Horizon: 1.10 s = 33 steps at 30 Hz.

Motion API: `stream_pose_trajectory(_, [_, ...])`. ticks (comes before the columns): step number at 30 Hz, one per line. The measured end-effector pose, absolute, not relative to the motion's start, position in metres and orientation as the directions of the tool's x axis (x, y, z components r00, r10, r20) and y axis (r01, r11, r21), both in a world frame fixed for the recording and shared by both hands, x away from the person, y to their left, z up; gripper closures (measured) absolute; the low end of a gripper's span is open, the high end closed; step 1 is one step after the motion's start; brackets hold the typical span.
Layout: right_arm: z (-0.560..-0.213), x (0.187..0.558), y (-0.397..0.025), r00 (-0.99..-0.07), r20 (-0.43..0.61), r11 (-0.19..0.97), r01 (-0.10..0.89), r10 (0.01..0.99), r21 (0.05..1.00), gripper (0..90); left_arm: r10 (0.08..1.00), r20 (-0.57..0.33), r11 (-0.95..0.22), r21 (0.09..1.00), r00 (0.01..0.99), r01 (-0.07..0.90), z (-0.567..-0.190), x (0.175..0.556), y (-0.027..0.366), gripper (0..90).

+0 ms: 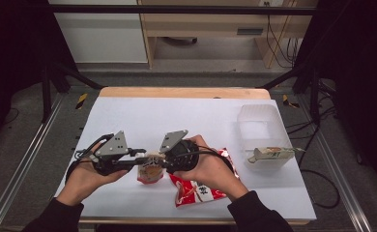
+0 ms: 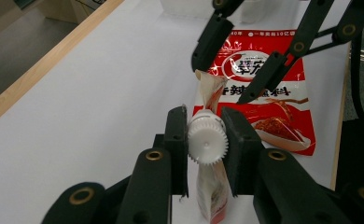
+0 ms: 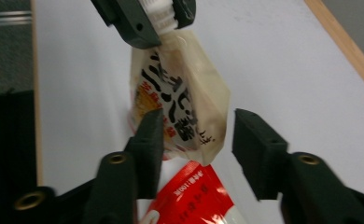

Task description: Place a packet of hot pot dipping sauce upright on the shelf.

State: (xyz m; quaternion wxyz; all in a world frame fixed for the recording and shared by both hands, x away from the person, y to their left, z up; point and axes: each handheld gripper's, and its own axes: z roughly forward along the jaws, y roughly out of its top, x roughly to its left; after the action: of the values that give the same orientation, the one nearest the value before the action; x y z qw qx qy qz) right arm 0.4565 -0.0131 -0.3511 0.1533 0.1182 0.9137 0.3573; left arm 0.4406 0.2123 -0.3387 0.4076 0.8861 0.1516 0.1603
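- The left gripper is clamped on the white ridged screw cap of a small spouted pouch, one jaw pressed to each side of the cap.
- The right gripper stands spread, its jaws on either side of the pouch's lower body with a clear gap on one side; whether the other jaw touches the pouch cannot be told.
- The pouch is cream-coloured with bold black characters and an orange patch on its face, and a red stripe along its folded side; it hangs from the cap just above the tabletop, near the front edge at the middle.
- A flat red seasoning packet with white and red lettering lies just beside it, partly under the right hand.
- Toward the right edge stands a clear plastic box, and a small carton lies at its near end.
- The tabletop is white with a wooden far edge; around it stand black frame rails, grey floor, loose cables and a light wooden desk beyond.
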Motion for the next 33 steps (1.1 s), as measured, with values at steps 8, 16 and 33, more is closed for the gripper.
stream_pose_trajectory(8, [-0.345, 0.461, -0.007, -0.93, -0.213, 0.726, 0.078, 0.3, 0.683, 39.4, 0.376, 0.165, -0.625, 0.771, 0.912, 0.118, -0.332, 0.44, 0.211, 73.0])
stream_pose_trajectory(16, [-0.343, 0.468, 0.001, -0.947, -0.191, 0.757, 0.076, 0.258, 0.649, 64.7, 0.37, 0.158, -0.617, 0.779, 0.915, 0.115, -0.33, 0.438, 0.212, 73.0])
stream_pose_trajectory(33, [-0.321, 0.471, 0.004, -0.946, -0.223, 0.791, 0.054, 0.236, 0.61, 87.4, 0.451, 0.115, -0.498, 0.855, 0.885, 0.143, -0.335, 0.435, 0.224, 46.3])
